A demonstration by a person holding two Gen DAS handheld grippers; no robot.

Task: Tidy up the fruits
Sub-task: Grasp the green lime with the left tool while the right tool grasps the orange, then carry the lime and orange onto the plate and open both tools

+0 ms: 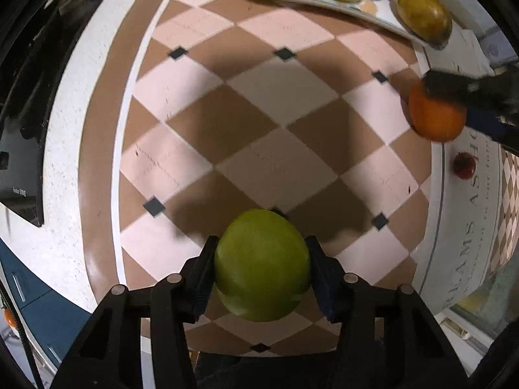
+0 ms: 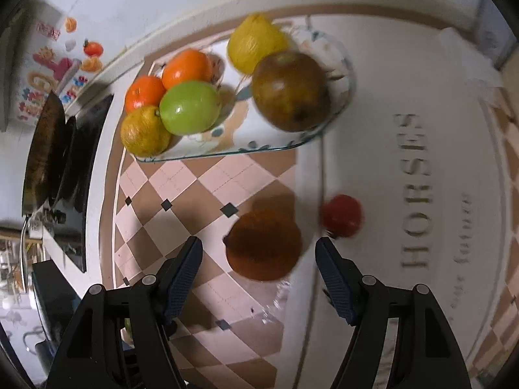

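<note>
Left gripper (image 1: 261, 269) points straight down at the checkered mat (image 1: 279, 97) on the counter, and we see its fingers clamped on both sides of a green apple (image 1: 262, 264). Our right gripper (image 2: 259, 253) tilts steeply downward with its jaws apart, straddling an orange (image 2: 263, 245) that lies on the mat untouched by either finger. We note a small red fruit (image 2: 341, 215) just beside the orange, and the fruit plate (image 2: 227, 144) holding the other fruits at the mat's far edge.
</note>
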